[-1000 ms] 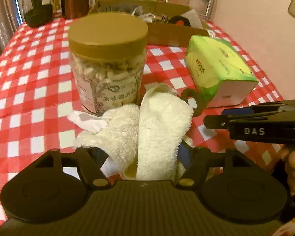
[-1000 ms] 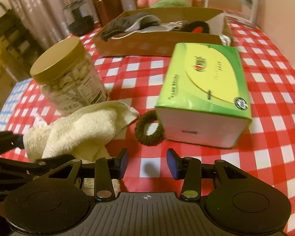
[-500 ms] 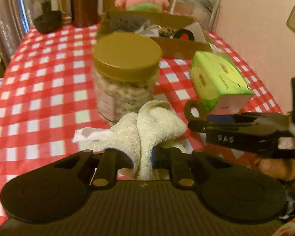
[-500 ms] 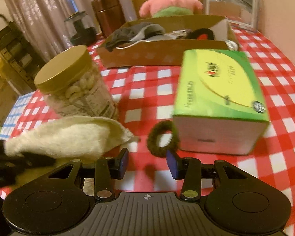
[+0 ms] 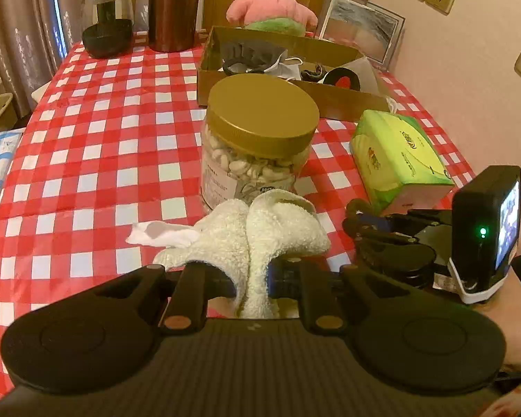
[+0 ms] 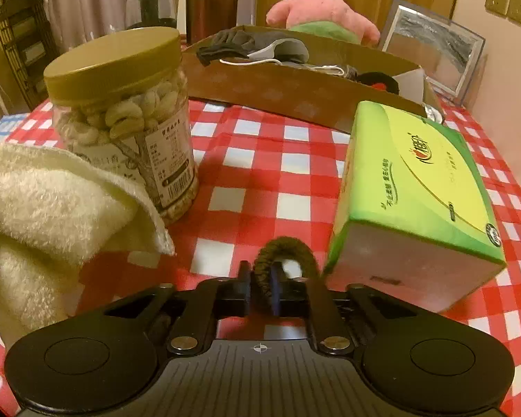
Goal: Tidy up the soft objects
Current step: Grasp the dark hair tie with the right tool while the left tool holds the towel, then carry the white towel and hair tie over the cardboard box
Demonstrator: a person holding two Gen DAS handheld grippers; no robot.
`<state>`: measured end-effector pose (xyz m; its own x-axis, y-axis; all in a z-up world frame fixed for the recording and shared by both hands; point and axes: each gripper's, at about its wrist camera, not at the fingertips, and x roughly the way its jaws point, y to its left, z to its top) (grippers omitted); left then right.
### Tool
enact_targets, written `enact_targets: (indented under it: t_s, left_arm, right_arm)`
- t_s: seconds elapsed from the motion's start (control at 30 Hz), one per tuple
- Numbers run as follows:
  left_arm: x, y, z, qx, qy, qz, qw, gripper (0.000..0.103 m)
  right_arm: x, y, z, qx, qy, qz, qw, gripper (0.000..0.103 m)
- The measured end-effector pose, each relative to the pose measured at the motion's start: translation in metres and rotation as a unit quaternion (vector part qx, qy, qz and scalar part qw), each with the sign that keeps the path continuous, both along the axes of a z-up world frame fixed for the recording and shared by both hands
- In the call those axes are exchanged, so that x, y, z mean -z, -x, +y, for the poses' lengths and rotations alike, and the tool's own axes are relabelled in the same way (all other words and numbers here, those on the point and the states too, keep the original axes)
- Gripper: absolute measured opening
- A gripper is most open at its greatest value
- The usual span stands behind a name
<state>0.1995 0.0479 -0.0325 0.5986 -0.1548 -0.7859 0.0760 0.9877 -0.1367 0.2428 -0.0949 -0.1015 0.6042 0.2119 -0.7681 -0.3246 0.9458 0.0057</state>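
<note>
My left gripper (image 5: 251, 274) is shut on a cream towel (image 5: 260, 229), bunched and held above the red checked tablecloth; the towel also shows at the left of the right wrist view (image 6: 52, 201). My right gripper (image 6: 262, 288) is shut on a dark hair tie (image 6: 284, 253), right beside the green tissue pack (image 6: 420, 194). In the left wrist view the right gripper (image 5: 361, 222) is at the right, next to the tissue pack (image 5: 396, 156). A brown cardboard box (image 5: 344, 97) with dark cloths, masks and other soft items stands at the back.
A jar of cashews with a gold lid (image 5: 257, 146) stands just beyond the towel. A crumpled white tissue (image 5: 159, 234) lies left of the towel. A pink plush star (image 5: 271, 3), a picture frame (image 5: 361, 31), a brown canister (image 5: 173, 10) and a glass pot (image 5: 107, 24) line the far edge.
My left gripper has closed on the towel and lifted it. My right gripper has moved forward and closed on the hair tie beside the tissue pack.
</note>
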Motion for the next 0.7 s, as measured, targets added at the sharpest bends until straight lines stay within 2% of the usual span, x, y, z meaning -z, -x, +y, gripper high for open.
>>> enact_targets:
  t_s: [0.17,0.43,0.7]
  left_arm:
    - [-0.003,0.006,-0.003,0.005,0.01,0.0,0.9999,0.013]
    - [-0.026,0.021,-0.014,0.016,0.022,-0.022,0.9994,0.013]
    - [-0.048,0.037,-0.021,0.016,0.017,-0.038,0.999,0.013]
  right_arm:
    - [-0.008,0.011,-0.007,0.001,-0.011,0.002,1.0,0.009]
    - [-0.053,0.038,-0.021,-0.004,-0.09,0.016,0.996,0.009]
    - [-0.09,0.065,-0.029,-0.008,-0.112,-0.006,0.994,0.009]
